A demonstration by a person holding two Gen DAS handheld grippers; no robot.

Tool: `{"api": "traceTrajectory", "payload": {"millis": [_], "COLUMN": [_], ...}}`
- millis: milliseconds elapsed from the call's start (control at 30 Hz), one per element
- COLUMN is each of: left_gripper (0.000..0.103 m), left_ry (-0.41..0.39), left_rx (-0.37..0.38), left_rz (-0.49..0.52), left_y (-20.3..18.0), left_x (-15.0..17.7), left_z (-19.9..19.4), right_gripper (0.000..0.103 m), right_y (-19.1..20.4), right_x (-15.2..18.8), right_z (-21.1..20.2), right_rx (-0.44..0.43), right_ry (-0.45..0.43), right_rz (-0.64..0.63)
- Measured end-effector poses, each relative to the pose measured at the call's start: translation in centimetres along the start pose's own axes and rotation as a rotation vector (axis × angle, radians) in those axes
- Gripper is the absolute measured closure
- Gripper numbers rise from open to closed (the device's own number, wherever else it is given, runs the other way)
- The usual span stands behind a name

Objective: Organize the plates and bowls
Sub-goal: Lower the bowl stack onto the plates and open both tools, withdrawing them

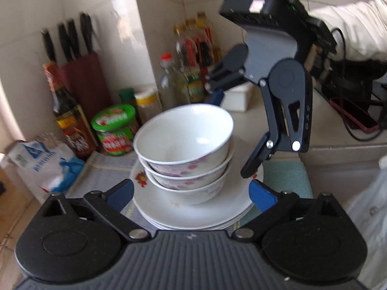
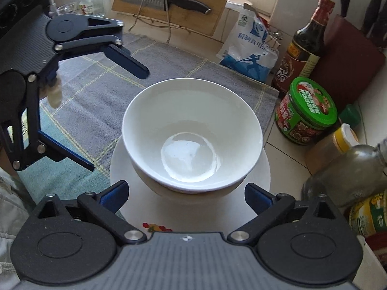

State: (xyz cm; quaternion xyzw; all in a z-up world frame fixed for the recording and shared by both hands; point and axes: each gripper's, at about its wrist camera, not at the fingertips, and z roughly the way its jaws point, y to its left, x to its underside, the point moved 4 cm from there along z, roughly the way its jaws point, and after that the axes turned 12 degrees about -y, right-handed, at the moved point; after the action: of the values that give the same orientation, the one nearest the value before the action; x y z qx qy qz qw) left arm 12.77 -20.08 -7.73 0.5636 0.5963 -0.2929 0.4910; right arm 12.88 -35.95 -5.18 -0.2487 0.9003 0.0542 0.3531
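- The bowls (image 1: 186, 149) sit nested, three by my count in the left wrist view, and the top one leans a little instead of sitting square. In the right wrist view you look straight down into the top bowl.
- The bowls rest on the plates (image 1: 193, 215), a stack of several; I cannot count them exactly. The plates lie on the cloth (image 2: 101, 77), a grey checked mat.
- Judging from this, the gathering looks largely done: I see no loose plate or bowl on the cloth or counter around the plates. What may be left is to square the top bowl, or to carry the whole stack off; the pictures do not tell which.
- Your left gripper (image 1: 191, 193) is spread wide with nothing in it, its fingers either side of the plates' near edge and seemingly clear of them.
- Your right gripper (image 2: 185, 193) is also spread wide and empty, hovering over the bowls from another side, its fingers near the lowest bowl but not pinching it.
- Beyond the plates, against the wall, stand a green jar (image 1: 116, 130), a sauce bottle (image 1: 70, 123), a salt bag (image 1: 43, 164) and a knife block (image 1: 84, 82).
- Further bottles (image 1: 191, 58) crowd behind the bowls, so mind them if you lift.
- A cutting board (image 2: 174, 2) with a knife (image 2: 167, 0) leans on the cloth's far side.
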Motion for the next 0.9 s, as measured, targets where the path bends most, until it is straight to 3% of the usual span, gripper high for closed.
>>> {"api": "traceTrajectory", "payload": {"millis": [133, 400, 633, 767, 900], "left_gripper": [0.001, 0.001, 0.001, 0.001, 0.001], "left_ry": [-0.083, -0.023, 0.068, 0.121, 0.110], "left_rx": [-0.059, -0.253, -0.429, -0.495, -0.521], "left_rz": [-0.033, -0.231, -0.294, -0.383, -0.421], "left_y": [-0.3, -0.1, 0.1, 1.1, 1.6], "left_x": [-0.1, 0.7, -0.9, -1.2, -1.5], "left_z": [-3.0, -6.2, -9.2, -10.2, -11.3], "right_gripper": [0.000, 0.000, 0.000, 0.000, 0.000], "right_y": [2.5, 7.7, 11.2, 12.7, 13.7], "right_x": [-0.2, 0.2, -0.3, -1.0, -1.7], "right_z": [-1.3, -3.6, -7.0, -8.9, -9.8], "right_rx": [0.132, 0.423, 0.681, 0.778, 0.797], "right_ry": [-0.004, -0.039, -0.091, -0.138, -0.161], "right_rz": [0.075, 0.359, 0.625, 0.670, 0.669]}}
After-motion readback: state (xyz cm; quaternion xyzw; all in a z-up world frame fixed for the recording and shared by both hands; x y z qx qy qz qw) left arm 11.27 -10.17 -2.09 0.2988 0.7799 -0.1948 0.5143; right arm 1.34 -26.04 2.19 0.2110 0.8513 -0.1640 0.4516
